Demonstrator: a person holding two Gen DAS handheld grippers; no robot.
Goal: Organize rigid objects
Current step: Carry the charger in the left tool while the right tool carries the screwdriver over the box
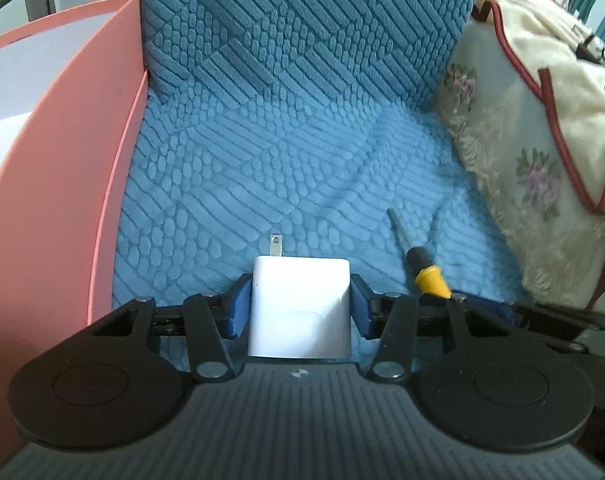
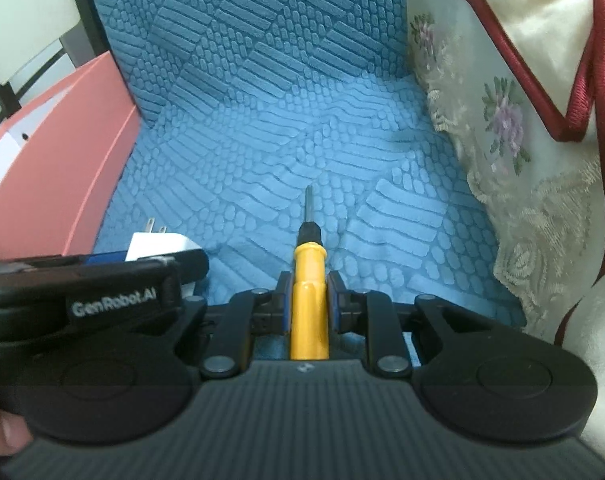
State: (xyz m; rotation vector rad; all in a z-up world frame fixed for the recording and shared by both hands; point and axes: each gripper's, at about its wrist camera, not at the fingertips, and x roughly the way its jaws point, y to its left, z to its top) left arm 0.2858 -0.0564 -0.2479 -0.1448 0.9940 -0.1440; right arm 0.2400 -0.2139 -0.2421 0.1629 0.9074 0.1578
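My left gripper (image 1: 300,304) is shut on a white plug-in charger (image 1: 300,300), its metal prongs pointing forward over the blue seat. My right gripper (image 2: 308,300) is shut on a yellow-handled screwdriver (image 2: 308,304), its shaft pointing forward. The screwdriver also shows in the left wrist view (image 1: 424,270), just right of the charger. The charger shows in the right wrist view (image 2: 158,246) behind the left gripper's black body (image 2: 102,304). A pink box (image 1: 62,184) with a white inside stands at the left, next to the left gripper.
The blue textured seat cushion (image 1: 294,176) and its backrest (image 1: 302,28) fill the middle. A cream floral cloth with red trim (image 1: 542,152) lies on the right, also in the right wrist view (image 2: 534,128). The pink box shows at the left (image 2: 62,160).
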